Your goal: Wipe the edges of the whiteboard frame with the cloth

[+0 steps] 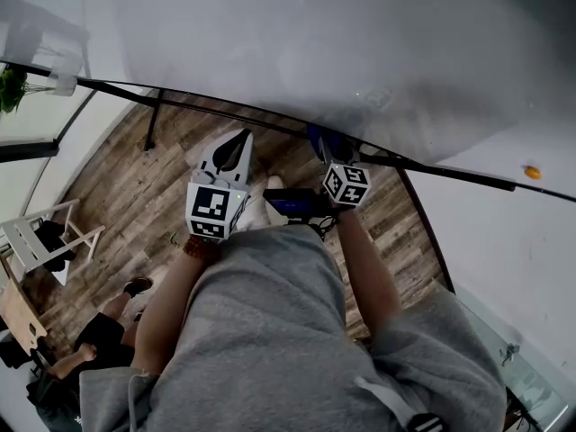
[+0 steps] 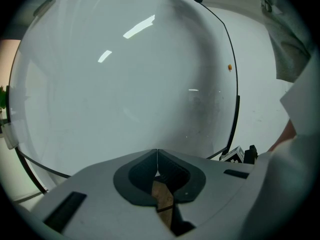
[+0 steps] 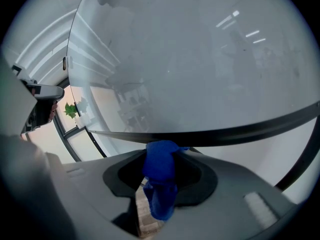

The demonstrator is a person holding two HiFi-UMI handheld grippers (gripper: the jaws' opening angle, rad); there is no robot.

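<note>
— Where is the cloth [image 3: 161, 179]?

— In the right gripper [image 3: 160, 160]. Its jaws are clamped on the blue fabric, with a wad poking out in front and a tail hanging below.

— And the whiteboard frame [image 3: 235, 131]?

— Its black bottom edge lies straight ahead of those jaws. The wad is right up at it and seems to touch. The bar's long axis runs left to right across the jaws, so I judge the stroke should slide sideways along it rather than push inward.

— What about the left gripper [image 2: 157, 160]?

— Its jaws are pressed together with nothing between them, and it points at the whiteboard [image 2: 125, 84] face. It sits just left of the other gripper, near the same bottom edge. The right one is nearer the bar and placed to wipe.
</note>
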